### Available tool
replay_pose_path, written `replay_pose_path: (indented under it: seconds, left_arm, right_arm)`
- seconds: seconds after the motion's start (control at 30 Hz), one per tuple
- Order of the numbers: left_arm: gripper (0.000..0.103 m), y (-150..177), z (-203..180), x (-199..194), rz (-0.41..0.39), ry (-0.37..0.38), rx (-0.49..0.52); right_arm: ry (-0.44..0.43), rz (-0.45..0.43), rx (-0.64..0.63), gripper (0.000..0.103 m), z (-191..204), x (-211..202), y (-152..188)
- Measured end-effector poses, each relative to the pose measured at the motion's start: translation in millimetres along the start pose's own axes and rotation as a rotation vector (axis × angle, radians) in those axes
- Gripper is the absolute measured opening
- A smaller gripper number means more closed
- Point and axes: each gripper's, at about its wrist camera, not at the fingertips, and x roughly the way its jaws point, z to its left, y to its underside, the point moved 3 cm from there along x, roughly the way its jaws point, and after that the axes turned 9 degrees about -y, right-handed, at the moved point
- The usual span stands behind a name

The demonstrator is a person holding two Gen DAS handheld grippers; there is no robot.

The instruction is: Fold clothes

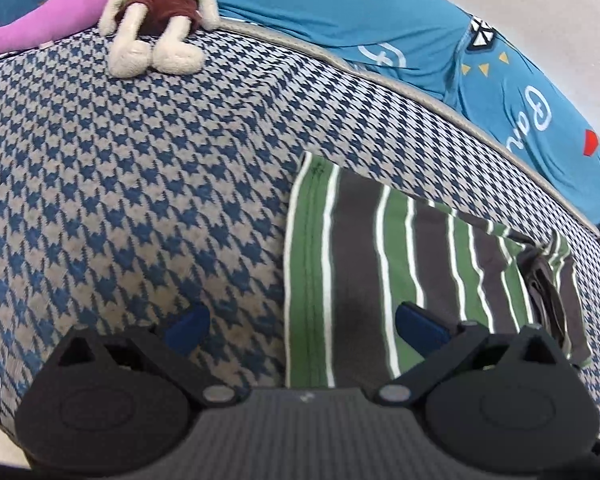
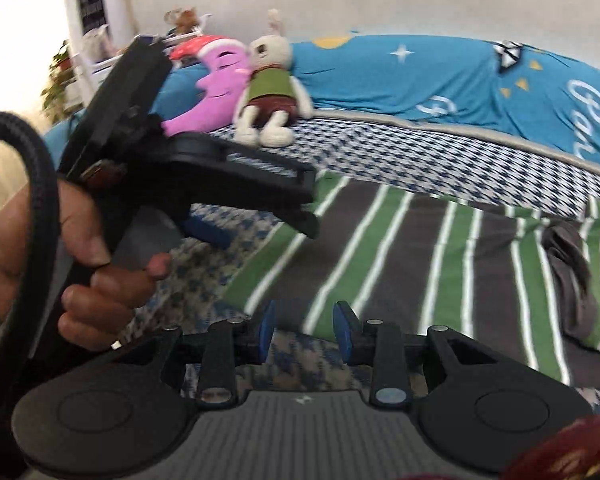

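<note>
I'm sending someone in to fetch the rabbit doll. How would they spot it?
On the houndstooth bedcover, look to the far edge by the blue pillows. The cream rabbit doll lies there beside a pink moon plush; it alone wears a green top and brown shorts.

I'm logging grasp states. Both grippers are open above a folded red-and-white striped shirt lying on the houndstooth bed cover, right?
Not quite: the striped shirt is green, grey and white, not red-and-white, as the left wrist view shows. The rest holds: it lies folded on the houndstooth bed cover, with the left gripper and right gripper open above it.
</note>
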Motion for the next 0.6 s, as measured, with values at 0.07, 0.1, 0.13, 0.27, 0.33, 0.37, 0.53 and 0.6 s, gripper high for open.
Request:
replay_pose_path:
  seconds: [0.07, 0.1, 0.13, 0.27, 0.33, 0.37, 0.53, 0.6]
  left_arm:
    - [0.103, -2, 1, 0, 0.006, 0.013, -0.005]
    - [0.103, -2, 3, -2, 0.008, 0.017, -0.012]
    - [0.103, -2, 4, -3, 0.009, 0.021, -0.018]
    - [0.103, -4, 10, -4, 0.017, 0.024, -0.041]
    - [0.103, -4, 13, -4, 0.025, 0.023, -0.049]
    - [0.103, -5, 13, -4, 0.029, 0.024, -0.051]
    - [0.103, -5, 16, -2, 0.048, 0.029, -0.052]
    - [0.103, -6, 15, -2, 0.053, 0.033, -0.047]
  right_arm:
    - [-0.012, 0.005, -0.026, 0.036, 6, 6, -1]
    - [-0.018, 0.007, -0.039, 0.036, 9, 9, -2]
    - [-0.023, 0.010, -0.053, 0.036, 12, 12, -3]
    - [-0.031, 0.029, -0.125, 0.037, 22, 25, -4]
    - [-0.039, 0.042, -0.152, 0.037, 26, 31, -4]
    - [-0.043, 0.050, -0.163, 0.038, 28, 33, -4]
    - [-0.040, 0.082, -0.250, 0.041, 36, 48, -2]
    - [-0.033, 0.088, -0.286, 0.043, 39, 54, -1]
